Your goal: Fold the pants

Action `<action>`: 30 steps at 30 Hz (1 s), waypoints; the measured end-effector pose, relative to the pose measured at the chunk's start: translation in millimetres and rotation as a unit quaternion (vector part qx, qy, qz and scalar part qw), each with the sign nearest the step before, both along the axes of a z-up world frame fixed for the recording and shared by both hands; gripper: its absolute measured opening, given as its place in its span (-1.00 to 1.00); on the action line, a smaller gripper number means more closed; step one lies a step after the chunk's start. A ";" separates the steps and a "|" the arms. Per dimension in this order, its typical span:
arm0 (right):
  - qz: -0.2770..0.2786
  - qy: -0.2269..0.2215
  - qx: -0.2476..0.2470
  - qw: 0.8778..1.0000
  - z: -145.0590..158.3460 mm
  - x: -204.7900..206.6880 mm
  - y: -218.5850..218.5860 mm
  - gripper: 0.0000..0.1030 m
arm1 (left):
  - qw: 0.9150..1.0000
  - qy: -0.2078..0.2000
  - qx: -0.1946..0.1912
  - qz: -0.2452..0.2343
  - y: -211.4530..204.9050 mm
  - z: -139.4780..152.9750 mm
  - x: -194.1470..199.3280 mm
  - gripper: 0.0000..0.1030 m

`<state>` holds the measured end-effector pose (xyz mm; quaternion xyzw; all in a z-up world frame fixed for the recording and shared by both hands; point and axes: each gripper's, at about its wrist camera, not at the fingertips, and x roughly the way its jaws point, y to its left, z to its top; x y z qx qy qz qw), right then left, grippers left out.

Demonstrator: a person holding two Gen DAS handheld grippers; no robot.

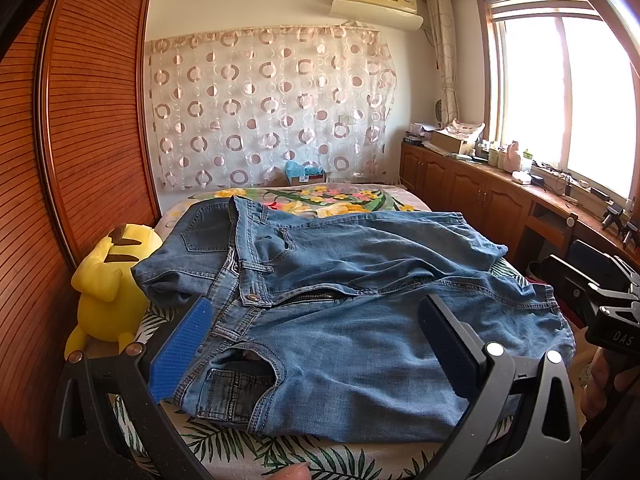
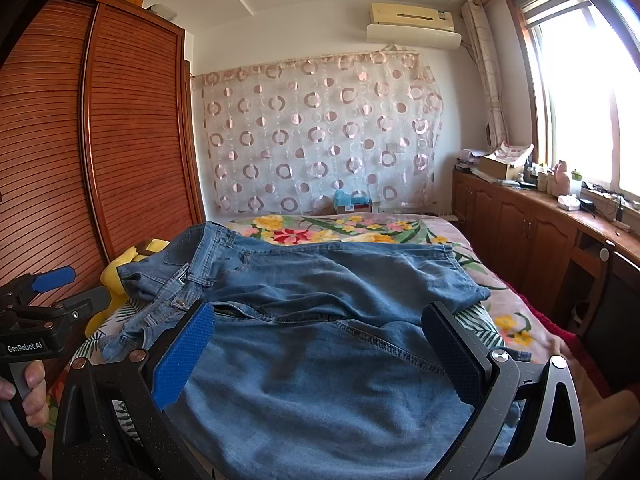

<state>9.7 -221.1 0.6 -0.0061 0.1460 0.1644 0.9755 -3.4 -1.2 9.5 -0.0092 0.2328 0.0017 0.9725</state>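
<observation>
Blue denim pants (image 1: pixel 360 264) lie on the bed, waistband and button to the left, legs running right and doubled back over themselves. My left gripper (image 1: pixel 316 340) hovers open over the waistband and front pocket, with nothing between its blue pad (image 1: pixel 180 344) and dark pad (image 1: pixel 448 344). My right gripper (image 2: pixel 320 356) is open too, over the lower leg part of the pants (image 2: pixel 320 288), holding nothing. The left gripper (image 2: pixel 72 288) also shows at the left edge of the right wrist view, held by a hand (image 2: pixel 32 384).
A yellow plush toy (image 1: pixel 108 280) sits at the bed's left edge against a slatted wooden wardrobe (image 1: pixel 80 120). The floral bedcover (image 1: pixel 320 198) stretches behind the pants. A wooden cabinet (image 1: pixel 472 188) with clutter runs under the window on the right.
</observation>
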 end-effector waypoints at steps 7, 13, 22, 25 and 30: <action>0.000 0.000 0.000 1.000 0.2 -0.8 -0.2 1.00 | 1.000 -0.001 0.001 0.000 -0.4 -0.2 -0.2 1.00; 0.000 0.000 0.000 1.000 0.2 -0.9 0.0 1.00 | 1.000 -0.002 0.001 0.001 -0.6 0.4 -0.5 1.00; -0.001 0.000 0.001 1.000 -0.1 -1.5 -0.1 1.00 | 1.000 -0.003 0.002 0.000 -0.7 0.6 -1.0 1.00; -0.001 -0.001 0.001 1.000 0.0 -1.3 -0.2 1.00 | 1.000 -0.003 0.002 0.000 -0.6 -0.1 -1.1 1.00; -0.001 0.000 0.001 1.000 -0.4 -1.0 -0.2 1.00 | 1.000 -0.004 0.002 0.000 -0.7 -0.1 -1.3 1.00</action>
